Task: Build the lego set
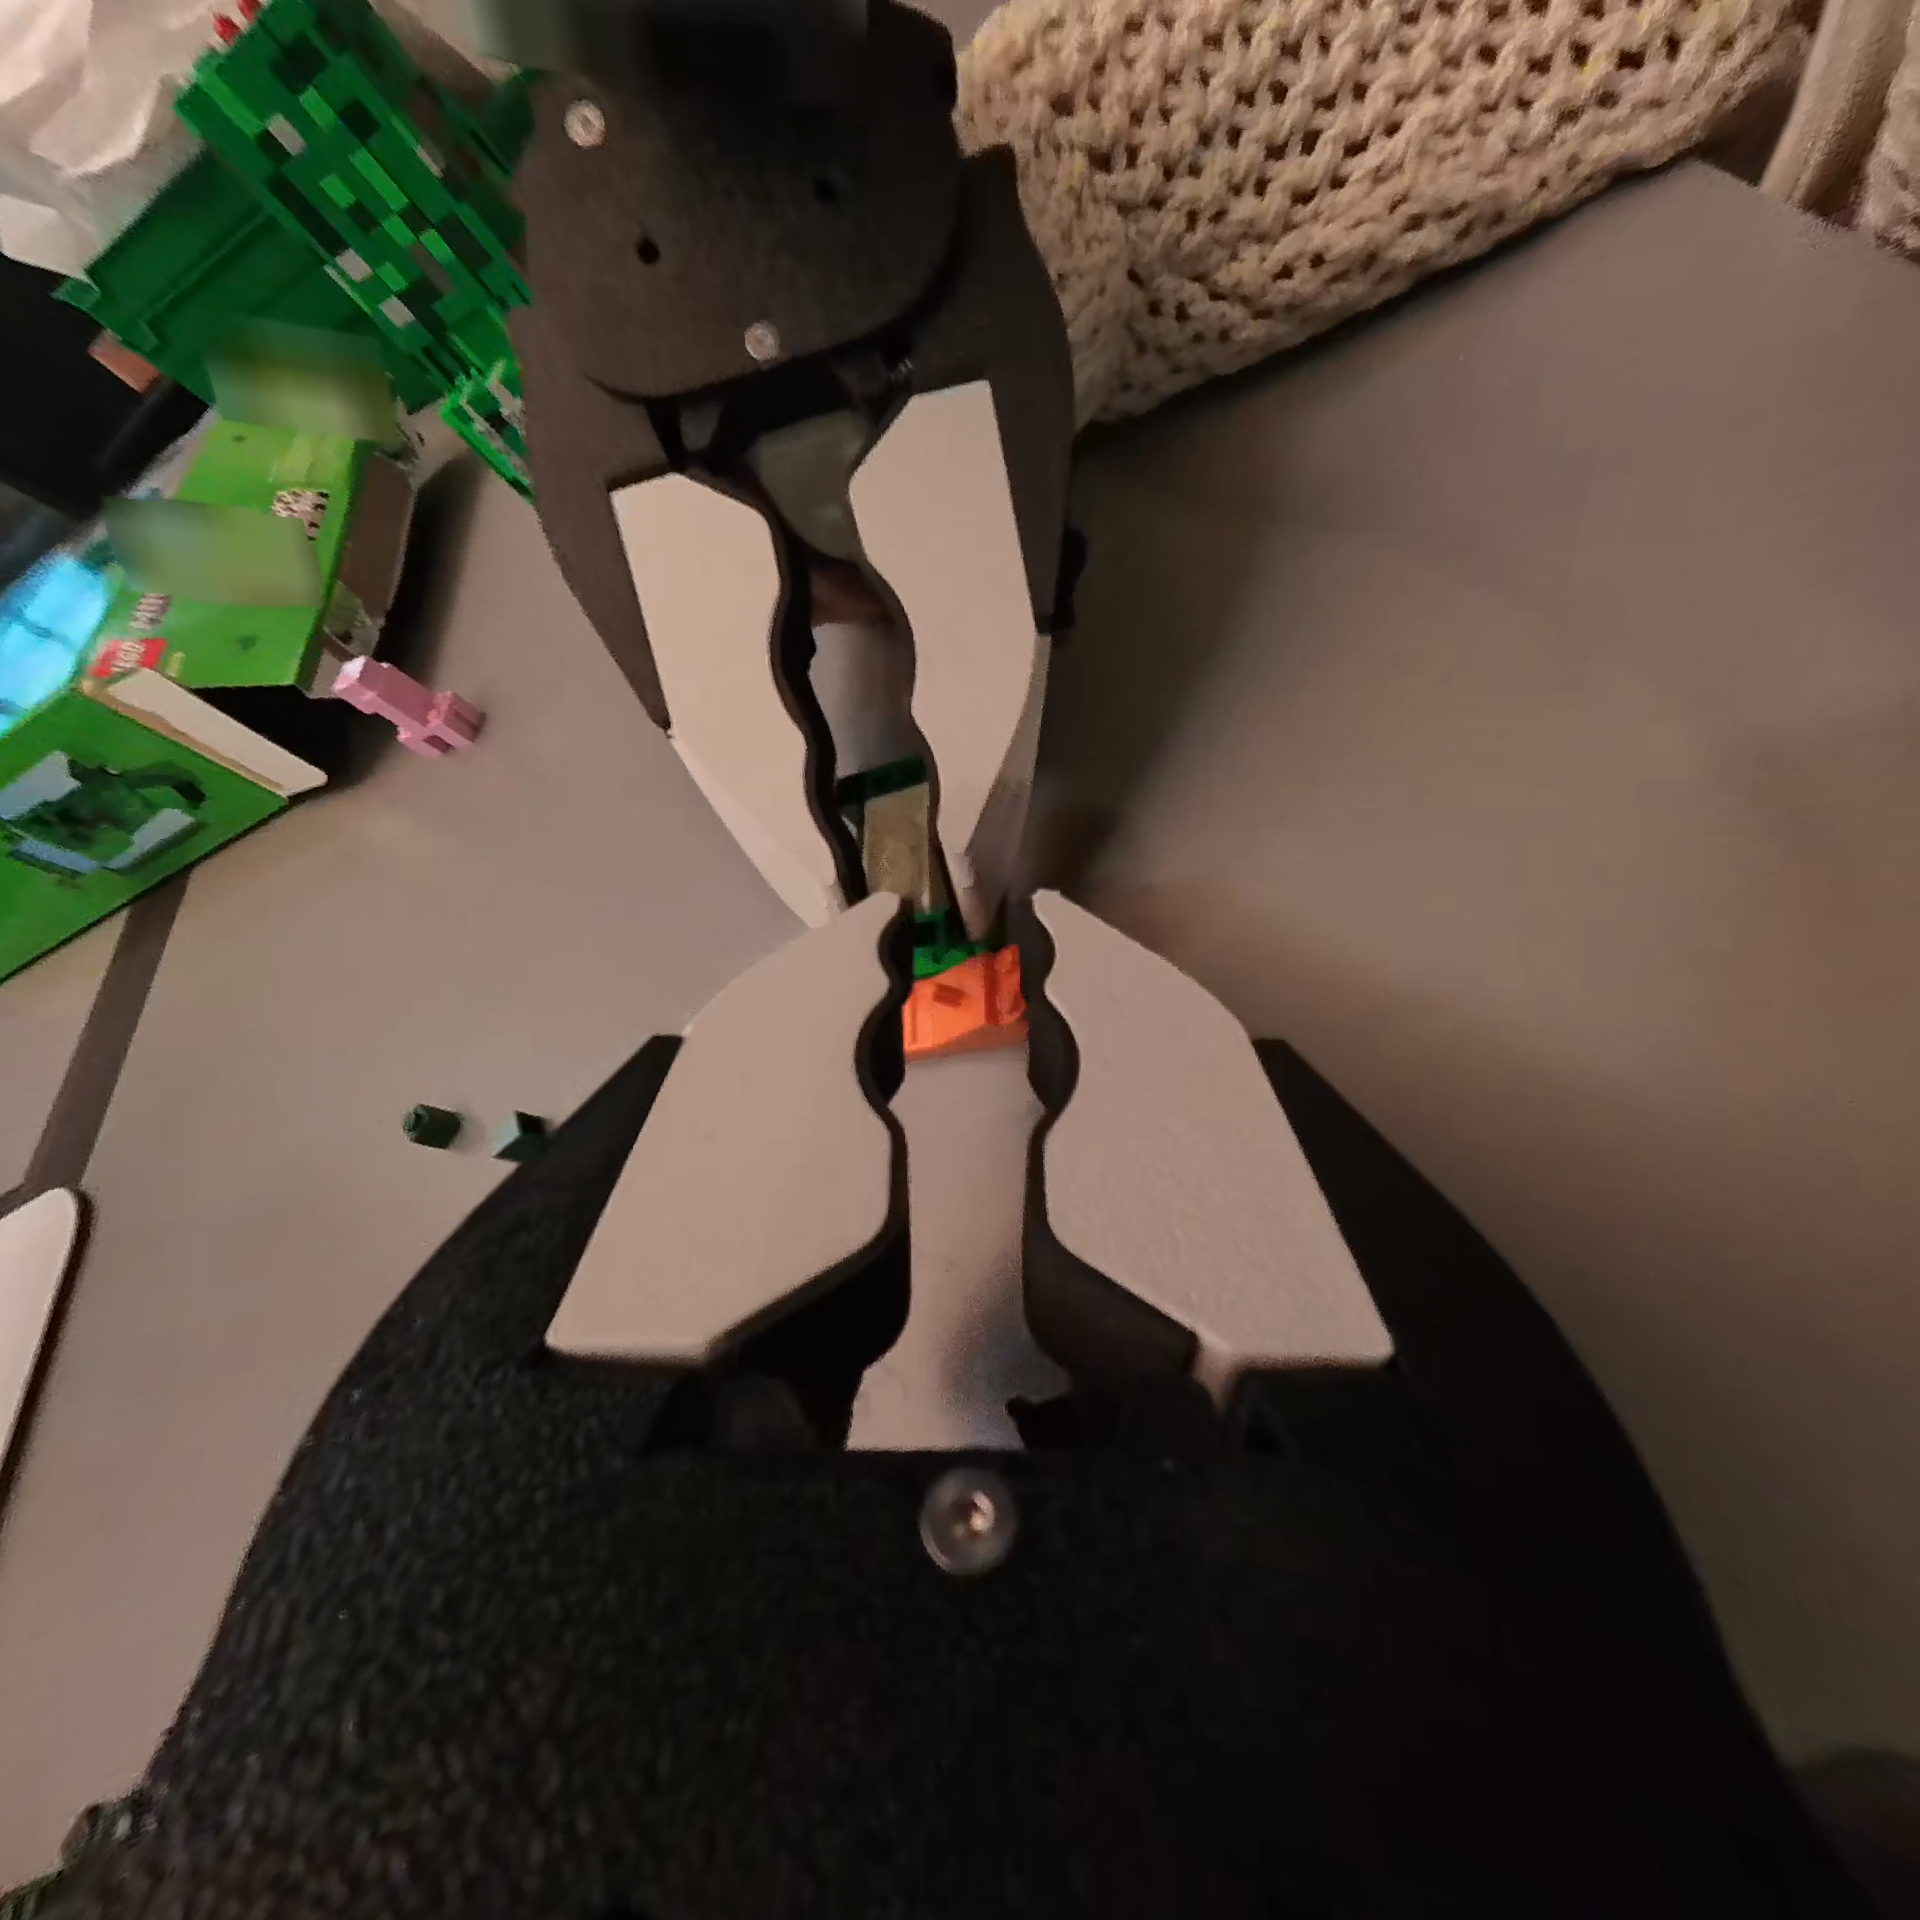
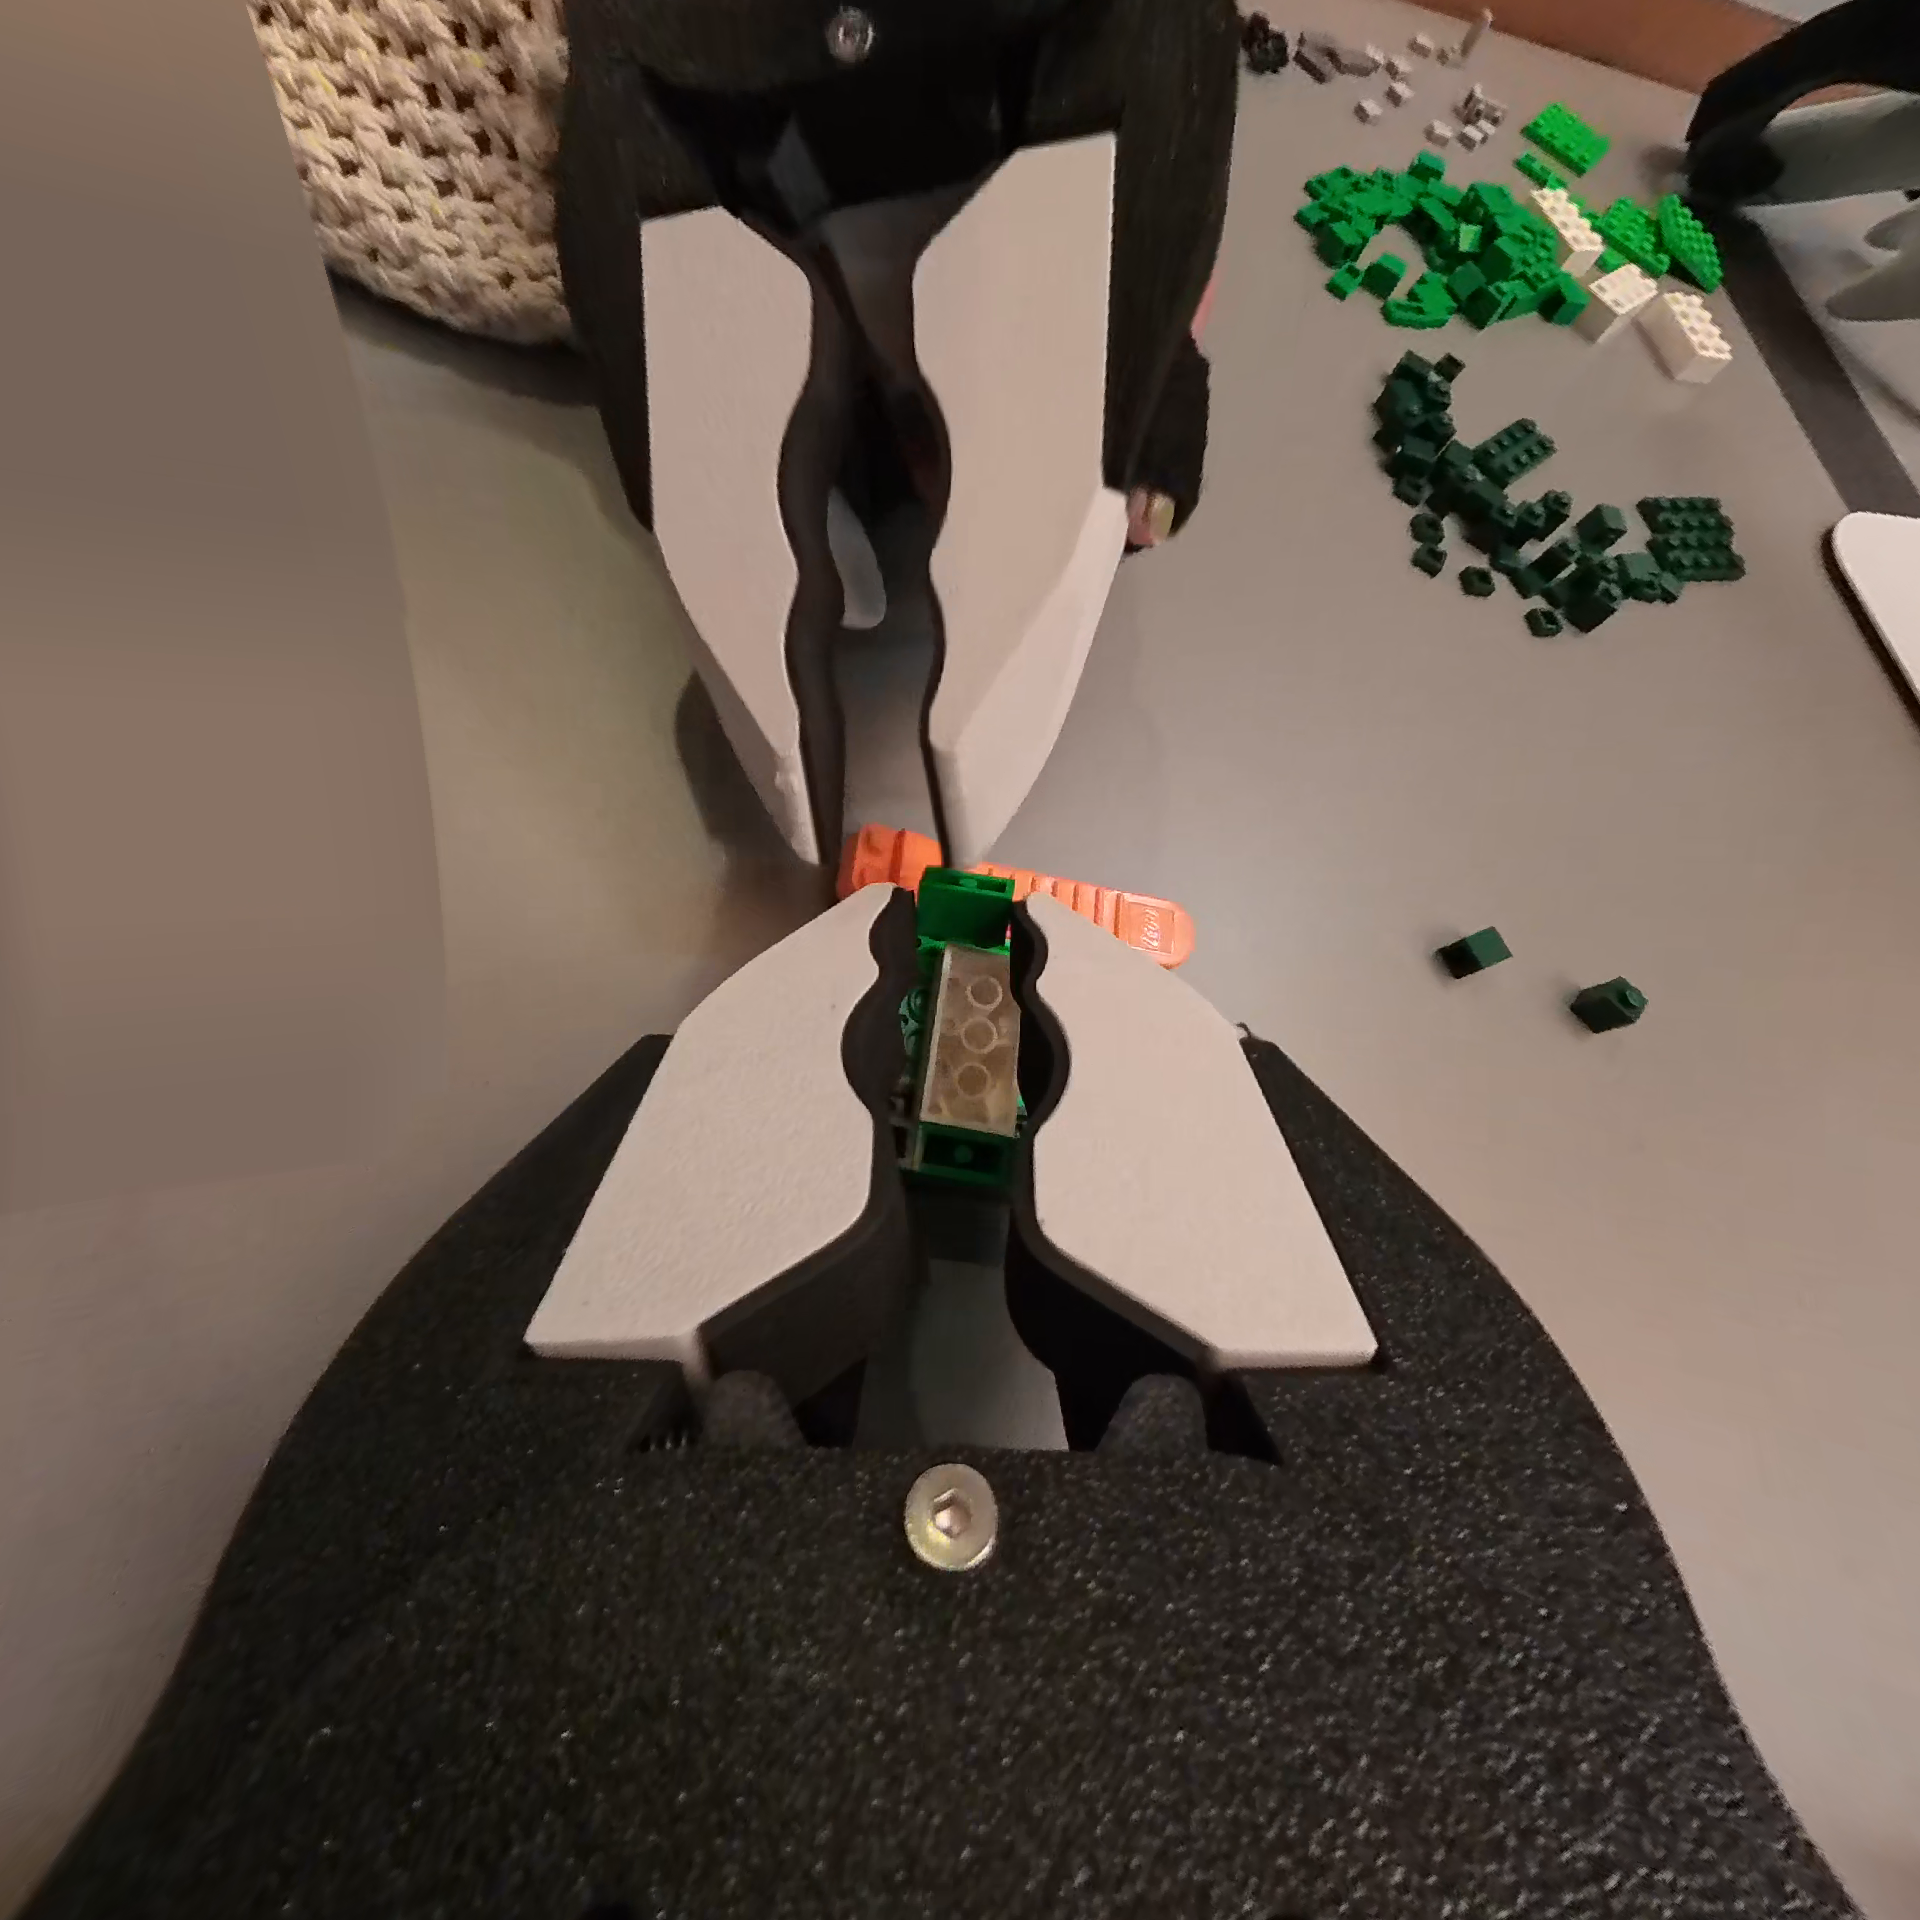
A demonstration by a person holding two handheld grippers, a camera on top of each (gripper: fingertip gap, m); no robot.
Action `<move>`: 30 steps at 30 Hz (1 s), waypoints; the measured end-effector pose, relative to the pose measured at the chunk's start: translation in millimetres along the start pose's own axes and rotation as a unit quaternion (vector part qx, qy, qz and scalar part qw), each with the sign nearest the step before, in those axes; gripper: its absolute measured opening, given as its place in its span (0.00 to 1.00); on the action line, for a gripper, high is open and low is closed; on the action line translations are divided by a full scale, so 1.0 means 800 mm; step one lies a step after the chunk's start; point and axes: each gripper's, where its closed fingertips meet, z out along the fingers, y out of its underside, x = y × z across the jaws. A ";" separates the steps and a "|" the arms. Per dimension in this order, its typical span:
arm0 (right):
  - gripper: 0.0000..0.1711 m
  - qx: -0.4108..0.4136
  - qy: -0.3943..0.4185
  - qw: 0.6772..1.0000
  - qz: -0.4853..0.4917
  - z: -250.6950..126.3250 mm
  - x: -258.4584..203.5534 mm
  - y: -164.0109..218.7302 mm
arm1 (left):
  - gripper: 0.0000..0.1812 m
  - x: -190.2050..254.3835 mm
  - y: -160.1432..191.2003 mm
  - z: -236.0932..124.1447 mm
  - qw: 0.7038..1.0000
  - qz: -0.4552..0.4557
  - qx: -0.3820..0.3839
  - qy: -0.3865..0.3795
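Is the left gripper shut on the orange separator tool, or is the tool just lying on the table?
Shut on it. The left gripper has its fingertips closed against the orange separator tool, right beside the right gripper's green brick assembly.

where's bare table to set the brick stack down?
Free: grey table between the orange separator and the dark green pile, short of the two loose dark bricks. Also right of the grippers in the left wrist view. Crowded: bright green pile, boxes.
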 end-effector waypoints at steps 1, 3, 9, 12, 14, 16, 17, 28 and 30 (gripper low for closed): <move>0.10 -0.003 -0.001 1.000 0.002 0.001 0.000 0.001 | 0.10 0.002 0.003 0.002 1.000 0.000 -0.009 0.005; 0.10 -0.009 -0.001 1.000 0.004 0.002 0.001 0.003 | 0.10 0.004 0.006 0.005 1.000 0.005 -0.018 0.009; 0.10 -0.010 -0.002 1.000 0.001 0.002 0.000 0.003 | 0.08 -0.005 0.003 0.002 1.000 0.005 -0.010 -0.010; 0.10 -0.010 -0.002 1.000 0.001 0.002 0.000 0.003 | 0.09 -0.009 0.007 0.004 1.000 -0.011 -0.018 -0.012; 0.10 -0.010 -0.003 1.000 0.002 0.002 0.000 0.003 | 0.09 -0.008 0.010 0.007 1.000 -0.012 -0.026 -0.008; 0.10 -0.011 -0.002 1.000 0.003 0.002 0.000 0.004 | 0.08 -0.007 0.010 0.008 1.000 -0.011 -0.028 -0.004; 0.10 -0.011 -0.002 1.000 0.003 0.002 0.000 0.004 | 0.08 -0.007 0.010 0.008 1.000 -0.013 -0.027 -0.003; 0.15 -0.013 0.003 1.000 0.016 -0.006 0.000 0.007 | 0.07 -0.004 0.010 0.015 0.999 -0.012 -0.030 0.010; 0.17 -0.005 0.002 1.000 0.024 -0.011 -0.002 0.004 | 0.08 -0.004 0.011 0.016 0.999 -0.009 -0.034 0.010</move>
